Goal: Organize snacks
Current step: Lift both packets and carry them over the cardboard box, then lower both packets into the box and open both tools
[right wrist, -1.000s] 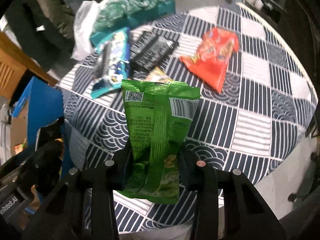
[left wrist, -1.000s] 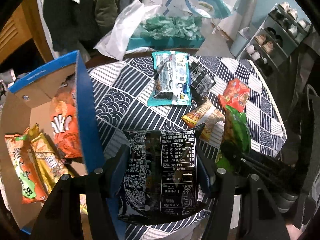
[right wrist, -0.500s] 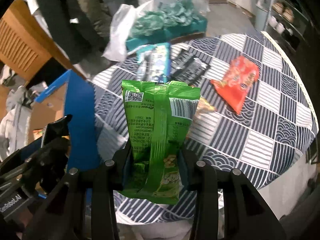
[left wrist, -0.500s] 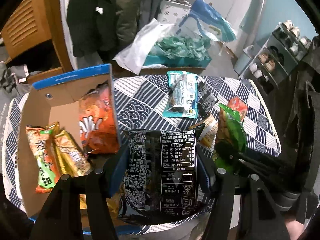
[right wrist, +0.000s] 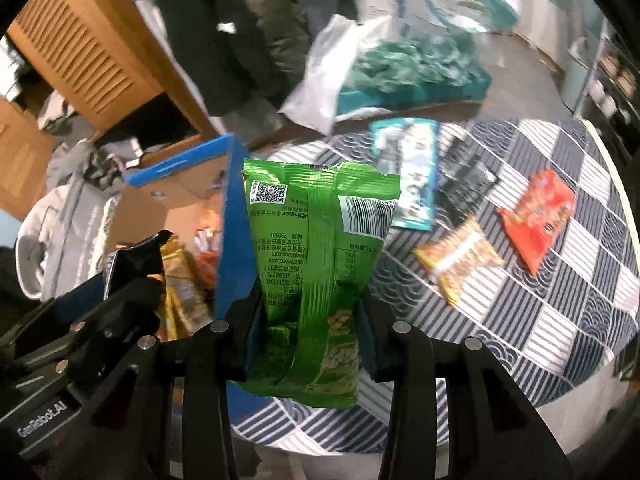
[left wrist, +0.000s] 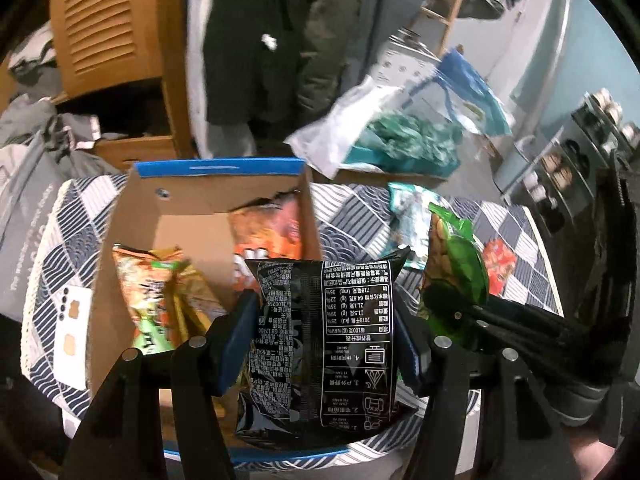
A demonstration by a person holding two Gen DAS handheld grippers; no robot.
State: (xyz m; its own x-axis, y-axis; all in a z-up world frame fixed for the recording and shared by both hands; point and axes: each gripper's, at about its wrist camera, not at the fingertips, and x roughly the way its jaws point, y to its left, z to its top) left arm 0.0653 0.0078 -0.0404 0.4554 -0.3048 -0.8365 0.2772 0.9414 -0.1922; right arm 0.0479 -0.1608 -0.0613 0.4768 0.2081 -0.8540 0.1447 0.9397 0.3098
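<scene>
My left gripper (left wrist: 326, 340) is shut on a black snack bag (left wrist: 324, 344) and holds it in the air over the near right part of an open cardboard box with a blue rim (left wrist: 218, 170). Inside the box lie an orange-red bag (left wrist: 268, 236), a gold bag (left wrist: 192, 296) and an orange-green bag (left wrist: 144, 292). My right gripper (right wrist: 308, 334) is shut on a green snack bag (right wrist: 316, 264), held just right of the box wall (right wrist: 234, 220). Both held bags hang upright between the pads.
On the patterned tablecloth (right wrist: 540, 320) lie a teal packet (right wrist: 412, 172), a black packet (right wrist: 464, 176), a yellow-orange packet (right wrist: 460, 256) and a red packet (right wrist: 538, 216). A teal tray with a white plastic bag (right wrist: 400, 68) stands beyond the table. A wooden cabinet (left wrist: 108, 28) is behind the box.
Both grippers have risen and swung left with their bags, from over the tablecloth to the box. The box interior has come into fuller view; neither grip has changed.
</scene>
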